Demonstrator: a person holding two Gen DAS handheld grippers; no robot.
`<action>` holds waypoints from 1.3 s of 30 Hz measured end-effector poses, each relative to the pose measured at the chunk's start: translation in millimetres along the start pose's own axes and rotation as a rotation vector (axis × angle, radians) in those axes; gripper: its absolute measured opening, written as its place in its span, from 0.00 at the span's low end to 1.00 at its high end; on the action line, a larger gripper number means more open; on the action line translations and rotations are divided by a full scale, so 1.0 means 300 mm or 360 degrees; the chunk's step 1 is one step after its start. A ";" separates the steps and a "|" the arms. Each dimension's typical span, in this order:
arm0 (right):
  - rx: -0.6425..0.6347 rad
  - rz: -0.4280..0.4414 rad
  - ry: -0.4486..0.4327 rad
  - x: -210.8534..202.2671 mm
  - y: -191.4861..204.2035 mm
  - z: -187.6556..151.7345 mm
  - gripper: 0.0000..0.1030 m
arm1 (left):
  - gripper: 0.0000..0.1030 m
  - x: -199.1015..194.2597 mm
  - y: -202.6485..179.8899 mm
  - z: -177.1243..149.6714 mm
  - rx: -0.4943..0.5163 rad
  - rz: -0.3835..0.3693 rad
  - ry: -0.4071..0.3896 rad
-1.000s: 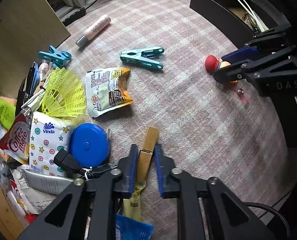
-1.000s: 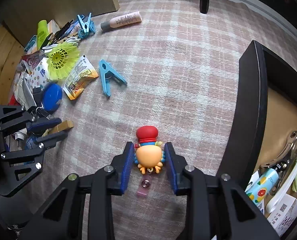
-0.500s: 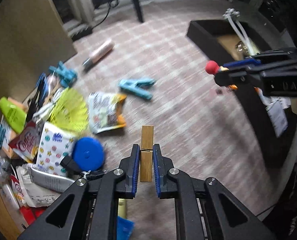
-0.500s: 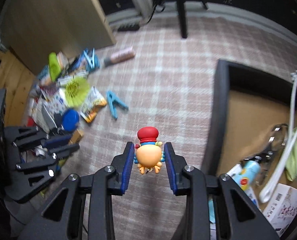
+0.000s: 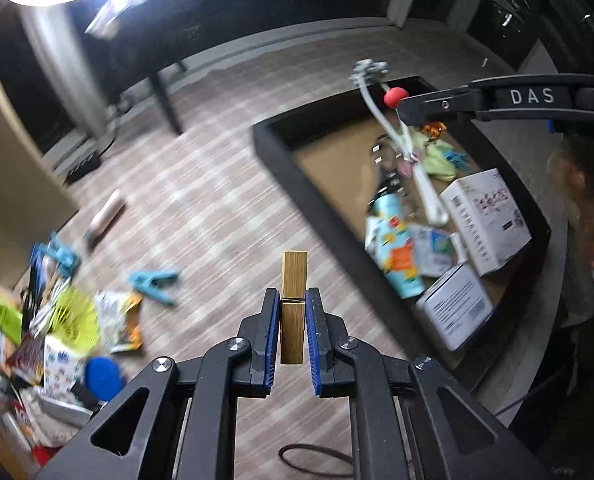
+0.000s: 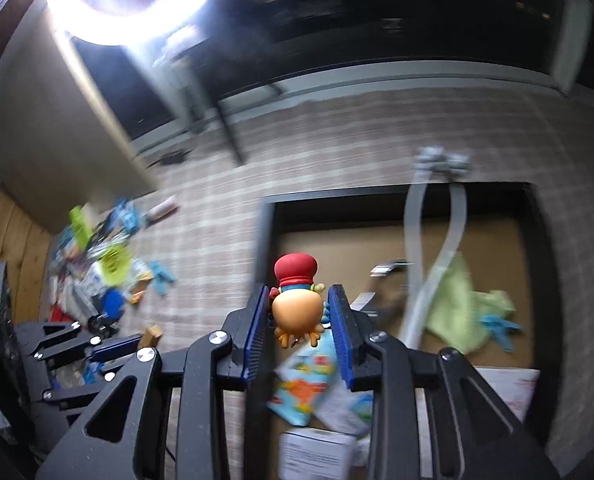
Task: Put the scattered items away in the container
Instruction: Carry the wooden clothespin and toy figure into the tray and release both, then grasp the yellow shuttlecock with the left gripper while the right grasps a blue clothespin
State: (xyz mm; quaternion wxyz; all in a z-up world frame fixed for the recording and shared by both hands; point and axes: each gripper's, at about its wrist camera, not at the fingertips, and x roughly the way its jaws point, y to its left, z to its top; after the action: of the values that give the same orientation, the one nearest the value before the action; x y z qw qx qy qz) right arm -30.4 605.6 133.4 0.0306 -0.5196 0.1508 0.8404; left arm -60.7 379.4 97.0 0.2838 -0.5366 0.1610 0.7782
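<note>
My left gripper is shut on a wooden clothespin, held upright in the air over the checked rug, left of the black container. My right gripper is shut on a small toy figure with a red cap and orange body, hanging over the container's left wall. In the left wrist view the right gripper reaches in from the right above the container, the toy's red cap showing. The left gripper appears low on the left of the right wrist view.
The container holds white boxes, a colourful pouch, a green cloth and a white cord. Scattered items lie at the left: a teal clip, a snack packet, a yellow shuttlecock, a blue disc, a tube.
Both grippers have risen from the rug and swung right toward the container, the left with the clothespin, the right with the toy, which now hangs over the container's edge.
</note>
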 end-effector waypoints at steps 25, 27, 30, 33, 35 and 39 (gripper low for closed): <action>0.0148 -0.0179 -0.0115 -0.078 -0.302 0.027 0.47 | 0.67 0.074 -0.164 0.262 0.0051 0.0093 -0.0117; 0.0107 -0.0149 -0.0110 -0.072 -0.262 0.031 0.47 | 0.67 0.065 -0.120 0.244 0.0036 0.0113 -0.0107; 0.0025 -0.0100 -0.0086 -0.051 -0.184 0.033 0.47 | 0.67 0.050 -0.038 0.212 0.0002 0.0140 -0.0085; -0.0058 -0.0057 -0.0051 -0.022 -0.099 0.033 0.47 | 0.67 0.043 0.068 0.160 -0.0043 0.0195 -0.0055; -0.0112 -0.0027 -0.0025 0.003 -0.043 0.034 0.47 | 0.67 0.042 0.135 0.129 -0.0088 0.0220 -0.0035; -0.0215 0.0034 0.0016 0.056 0.080 0.027 0.47 | 0.67 0.022 0.296 0.046 -0.0201 0.0312 -0.0018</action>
State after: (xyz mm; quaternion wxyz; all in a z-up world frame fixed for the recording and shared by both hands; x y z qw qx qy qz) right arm -50.1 583.3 127.4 -0.0144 -0.5231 0.0994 0.8463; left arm -127.4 319.0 91.1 0.1729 -0.5306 0.1618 0.8139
